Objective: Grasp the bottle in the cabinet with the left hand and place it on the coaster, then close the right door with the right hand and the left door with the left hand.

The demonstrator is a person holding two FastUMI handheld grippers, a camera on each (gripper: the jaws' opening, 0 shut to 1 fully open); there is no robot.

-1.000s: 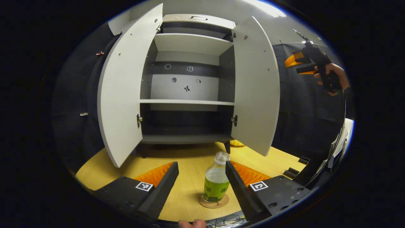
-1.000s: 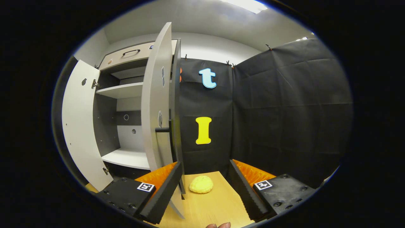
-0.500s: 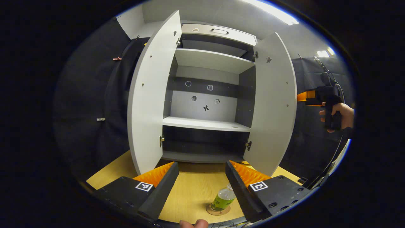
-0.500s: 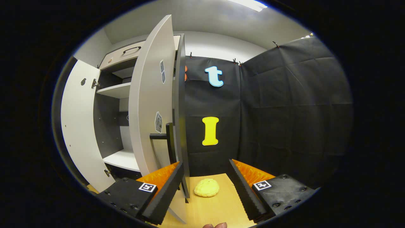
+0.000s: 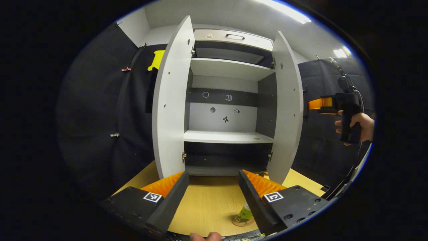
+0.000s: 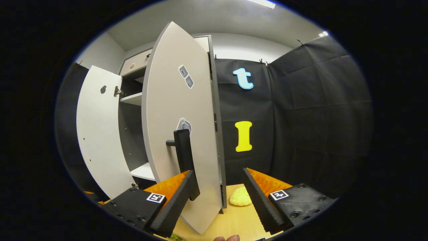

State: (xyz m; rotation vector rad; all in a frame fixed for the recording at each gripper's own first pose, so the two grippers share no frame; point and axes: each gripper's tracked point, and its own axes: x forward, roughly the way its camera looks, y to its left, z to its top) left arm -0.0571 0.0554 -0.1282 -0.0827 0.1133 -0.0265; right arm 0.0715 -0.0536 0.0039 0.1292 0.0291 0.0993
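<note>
With the bottle (image 5: 245, 213) released onto the coaster (image 5: 241, 221), the left hand-held gripper (image 5: 213, 187) has withdrawn, fingers wide; the right hand-held gripper (image 6: 219, 187), also wide, now faces the right door (image 6: 180, 127) for closing.

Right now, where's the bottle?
In the left gripper view, the bottle stands on the coaster on the wooden table, low beside the right finger of the left tongs.

No legible text or labels.
</note>
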